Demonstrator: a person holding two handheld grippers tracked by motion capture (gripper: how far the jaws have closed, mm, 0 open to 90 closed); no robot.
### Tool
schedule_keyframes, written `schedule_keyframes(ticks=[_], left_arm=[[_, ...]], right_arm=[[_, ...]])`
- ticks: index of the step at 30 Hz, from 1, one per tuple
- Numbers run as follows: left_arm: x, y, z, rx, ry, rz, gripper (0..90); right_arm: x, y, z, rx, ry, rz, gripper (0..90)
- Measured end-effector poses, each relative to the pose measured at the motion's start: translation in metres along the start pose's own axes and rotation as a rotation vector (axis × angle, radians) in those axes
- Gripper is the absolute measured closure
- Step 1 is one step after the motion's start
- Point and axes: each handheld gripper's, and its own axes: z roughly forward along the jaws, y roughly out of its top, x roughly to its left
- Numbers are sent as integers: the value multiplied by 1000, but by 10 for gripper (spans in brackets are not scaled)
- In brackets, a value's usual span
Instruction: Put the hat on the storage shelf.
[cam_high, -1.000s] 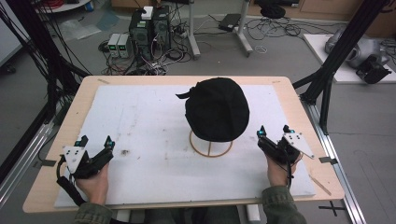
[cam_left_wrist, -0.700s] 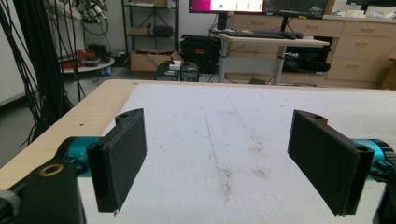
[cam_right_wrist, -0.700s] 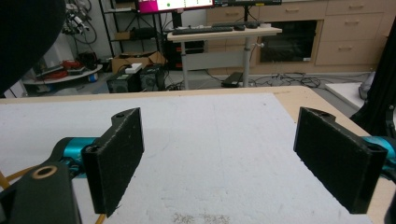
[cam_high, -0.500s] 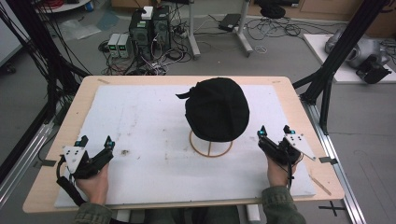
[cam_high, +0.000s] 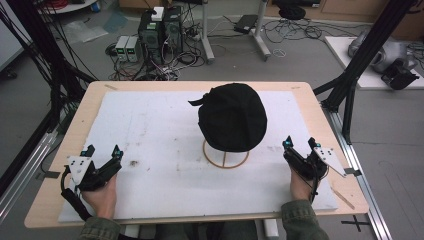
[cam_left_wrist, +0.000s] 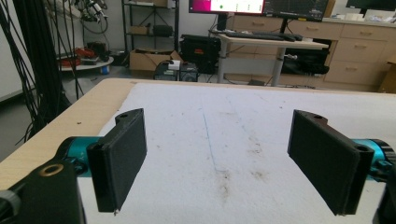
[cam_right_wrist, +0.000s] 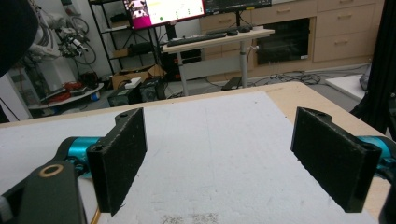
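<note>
At the near edge of the table (cam_high: 60, 200), the person's left hand (cam_high: 102, 197) holds the left tongs (cam_high: 102, 151) close to the near left corner, resting over the white sheet (cam_high: 150, 130) that covers most of the tabletop. Its jaws stand wide apart with nothing between them; the left gripper view shows bare, stained sheet in the gap. Toward the near right corner, the right hand (cam_high: 300, 187) holds the right tongs (cam_high: 298, 144), jaws likewise spread wide and empty, pointing toward the far edge. A grey three-cornered plate (cam_high: 327, 159) sits on top of it.

Farther in, about midway between the near and far edges and somewhat right of centre, a black cap (cam_high: 232, 117) rests on a thin wire stand with a ring base (cam_high: 226, 159) lying on the sheet. The cap is well apart from both tongs, nearer the right ones.

Beyond the far edge, the floor holds computer cases (cam_high: 160, 27) and tangled cables.
</note>
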Motion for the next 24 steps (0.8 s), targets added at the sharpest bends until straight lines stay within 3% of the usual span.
schedule_keyframes(ticks=[14,24], left_arm=[[0,0,0,0,0,-1,199],[0,0,1,6,-1,3,199]], right_arm=[[2,-1,1,12,11,-11,176],[6,-3,3,24,27,-83,176]])
